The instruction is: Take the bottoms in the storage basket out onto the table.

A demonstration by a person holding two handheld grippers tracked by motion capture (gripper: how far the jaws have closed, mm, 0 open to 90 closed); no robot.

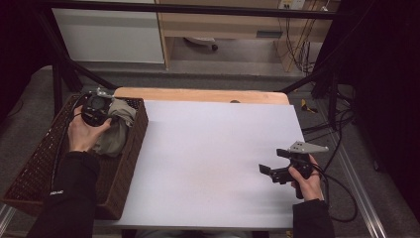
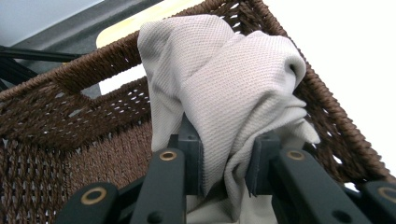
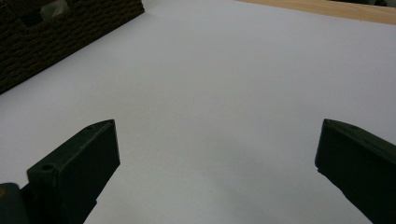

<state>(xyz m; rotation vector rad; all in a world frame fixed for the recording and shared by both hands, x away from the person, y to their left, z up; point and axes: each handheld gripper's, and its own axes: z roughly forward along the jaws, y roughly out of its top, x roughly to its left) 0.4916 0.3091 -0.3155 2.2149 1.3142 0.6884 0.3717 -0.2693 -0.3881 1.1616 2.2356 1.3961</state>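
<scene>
Beige cloth (image 2: 224,93) pinched by left gripper (image 2: 224,163) inside wicker basket (image 2: 56,121) — jaws clamped on a fold. Right gripper (image 3: 217,158) gapes wide, holding nothing, over white table (image 1: 213,148). Risk: trailing fabric snags the weave — grip slips.

Black sleeves, small white mark on left sleeve (image 1: 57,192); black jaws with brass-ringed screw holes; black cables.

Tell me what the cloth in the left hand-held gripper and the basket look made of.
Cloth: beige textile, matte, likely a knit or pique; a fine dotted weave shows and it bunches in soft folds where the left hand-held gripper pinches it.
Basket: dark brown woven strands, perhaps wicker or paper cord; twisted rope-like rim and open gaps in the wall. Exact fibre can't be told.
</scene>
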